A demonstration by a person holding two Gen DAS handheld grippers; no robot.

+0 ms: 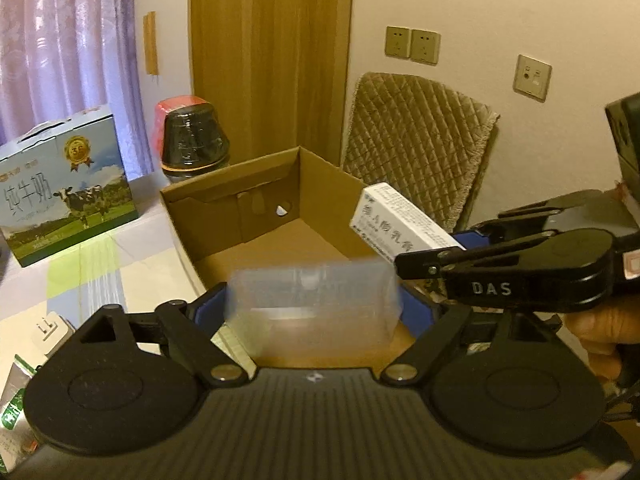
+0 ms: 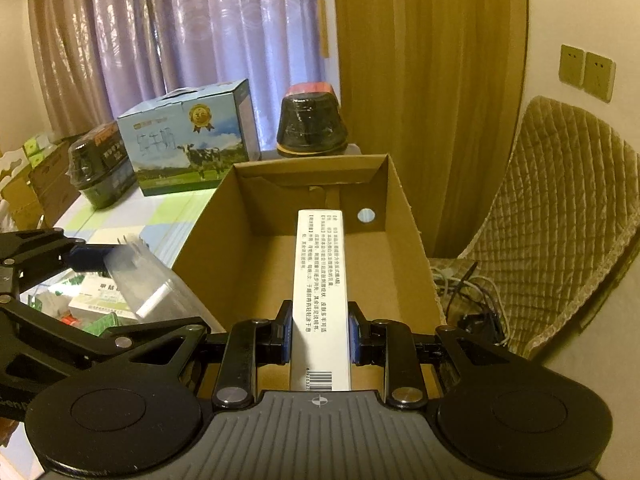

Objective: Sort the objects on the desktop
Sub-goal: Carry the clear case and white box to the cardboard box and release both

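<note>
My left gripper (image 1: pixel 314 308) is shut on a clear plastic box (image 1: pixel 312 300), held crosswise just above the near edge of the open cardboard box (image 1: pixel 224 192). In the right wrist view the same clear plastic box (image 2: pixel 148 276) hangs at the left, beside the carton's left wall. My right gripper (image 2: pixel 320 336) is shut on a long white medicine box (image 2: pixel 320 288) that points forward over the cardboard box (image 2: pixel 400 216). From the left wrist view that white medicine box (image 1: pixel 400 224) sticks out over the carton's right rim, with the right gripper (image 1: pixel 460 248) behind it. The carton's floor looks bare.
A blue milk carton case (image 1: pixel 68 184) and a black wrapped jar (image 1: pixel 194 140) stand on the checked tablecloth behind the carton. Small packets (image 2: pixel 104 300) lie on the table at the left. A quilted chair (image 2: pixel 560 216) stands right of the table, cables (image 2: pixel 472 292) below it.
</note>
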